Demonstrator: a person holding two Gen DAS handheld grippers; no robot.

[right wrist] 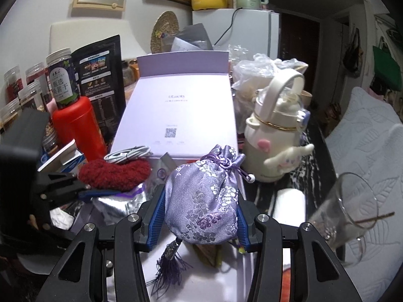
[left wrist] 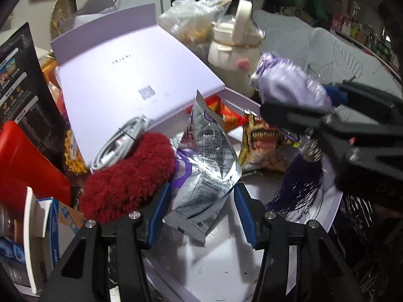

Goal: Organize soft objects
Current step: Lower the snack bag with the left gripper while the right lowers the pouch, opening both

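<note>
My right gripper (right wrist: 201, 216) is shut on a lilac brocade drawstring pouch (right wrist: 204, 198) with a dark purple tassel (right wrist: 168, 271), held above the open white box (right wrist: 226, 281). The pouch also shows blurred in the left wrist view (left wrist: 292, 85). My left gripper (left wrist: 201, 214) is open; a silver foil snack bag (left wrist: 206, 166) stands between its jaws, inside the box (left wrist: 221, 264). A fuzzy dark red soft item (left wrist: 128, 176) lies left of the bag, also in the right wrist view (right wrist: 113, 173). Orange and yellow snack packets (left wrist: 262, 138) lie behind.
The box's lilac lid (right wrist: 181, 110) stands open with a white cable (right wrist: 128, 153) on it. A cream kettle-shaped bottle (right wrist: 274, 136), a red bottle (right wrist: 75, 125), jars (right wrist: 60, 78), a black pouch (right wrist: 103, 83), plastic bags and a tilted glass (right wrist: 345, 214) crowd around.
</note>
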